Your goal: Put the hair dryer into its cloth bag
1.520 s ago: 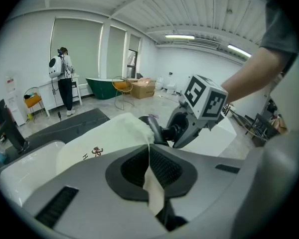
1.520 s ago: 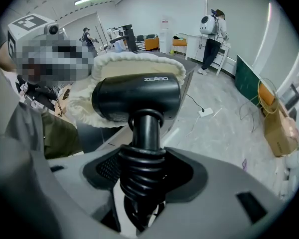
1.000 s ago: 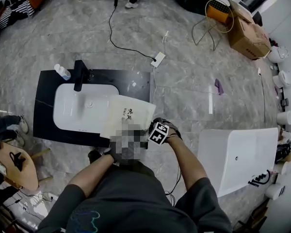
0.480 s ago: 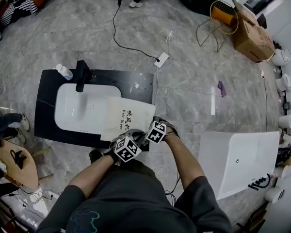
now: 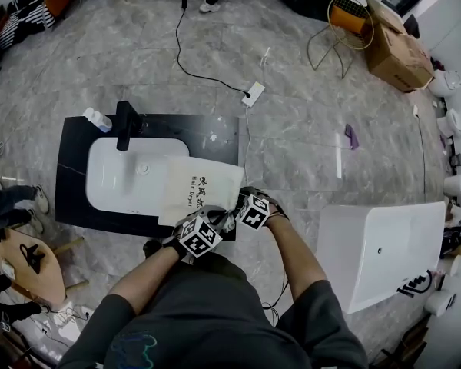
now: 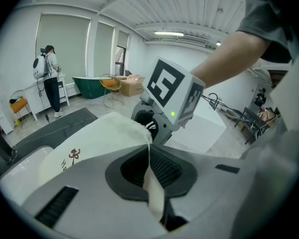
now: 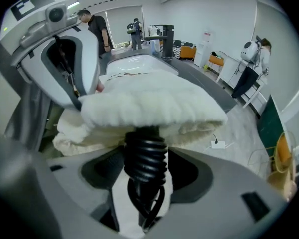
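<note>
The cream cloth bag (image 5: 198,184) with dark lettering lies on the black counter (image 5: 71,177), partly over the white sink (image 5: 121,177). Both grippers are at its near edge. My left gripper (image 5: 202,231) is shut on a strip of the bag's mouth (image 6: 150,171). My right gripper (image 5: 244,207) points steeply down at the mouth and its jaws are opening. The hair dryer's black ribbed cord sleeve (image 7: 144,156) stands between them, coming out from under the gathered bag (image 7: 149,103). The dryer's body is hidden inside the cloth. The left gripper (image 7: 87,94) shows beside the bag in the right gripper view.
A black faucet (image 5: 125,121) and a small bottle (image 5: 97,118) stand at the counter's far side. A white tub (image 5: 376,252) is to the right, a wooden stool (image 5: 23,261) to the left. A power strip (image 5: 253,93) with its cable lies on the floor beyond.
Both grippers have stayed at the bag's near edge. The bag and the rest of the counter look the same.
</note>
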`<state>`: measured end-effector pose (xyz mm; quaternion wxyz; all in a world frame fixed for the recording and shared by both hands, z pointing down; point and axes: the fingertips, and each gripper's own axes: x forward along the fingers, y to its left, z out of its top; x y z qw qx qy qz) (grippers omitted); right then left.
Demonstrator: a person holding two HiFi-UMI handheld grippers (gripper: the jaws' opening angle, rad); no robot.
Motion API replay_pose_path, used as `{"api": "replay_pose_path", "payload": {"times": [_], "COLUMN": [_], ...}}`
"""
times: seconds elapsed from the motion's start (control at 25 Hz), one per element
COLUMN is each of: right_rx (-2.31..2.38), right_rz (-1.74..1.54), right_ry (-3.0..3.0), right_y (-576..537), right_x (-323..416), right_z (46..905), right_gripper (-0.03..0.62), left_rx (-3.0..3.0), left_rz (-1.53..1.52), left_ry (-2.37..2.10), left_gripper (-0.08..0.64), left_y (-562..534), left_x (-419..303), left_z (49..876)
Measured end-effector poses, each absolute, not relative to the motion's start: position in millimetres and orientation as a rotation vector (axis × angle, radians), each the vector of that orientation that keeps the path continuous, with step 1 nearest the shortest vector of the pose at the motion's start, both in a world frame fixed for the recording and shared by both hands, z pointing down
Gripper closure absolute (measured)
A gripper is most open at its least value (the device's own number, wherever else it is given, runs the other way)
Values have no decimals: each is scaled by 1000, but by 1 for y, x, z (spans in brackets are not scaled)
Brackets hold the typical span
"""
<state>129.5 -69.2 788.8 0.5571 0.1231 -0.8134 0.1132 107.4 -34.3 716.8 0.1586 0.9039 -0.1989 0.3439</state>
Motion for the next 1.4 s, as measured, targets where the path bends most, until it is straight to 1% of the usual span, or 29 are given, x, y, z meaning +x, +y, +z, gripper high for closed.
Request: {"api": "replay_pose_path", "payload": {"times": [0.36,0.4,0.44,0.48,0.56,0.84,1.16,1.4], "right_rx": [300,322,338,341,328,307,322,354], "right_rz": [203,190,173,158,130,16,-135,-139], "right_ry": [-1766,-1767,-1773,-1778,-1785,-1825,-1919,-1991], "right_y": [-48,-50,-53,-54,-55,-65,-84,-90], "right_x": [196,199,201,201,199,185,138,113], "right_z": [816,815,814,814,811,789,760,764], "right_gripper": [326,359,433,441,453,463,477,480], "left_rx": [2585,2585,2585,2586,2589,2602,2626,2615], "left_rz": [987,987,986,984,982,979,931,891], "left_ry": [-564,-563,-563,-560,-550,-501,-431,-424], "left_gripper": [552,552,551,551,551,552,552,552], "left_y": [-34,-34,-34,-35,-35,-32,-26,-32], "left_x": [106,106,106,106,106,112,126,124], "left_z": [718,718,718,717,716,715,711,709]}}
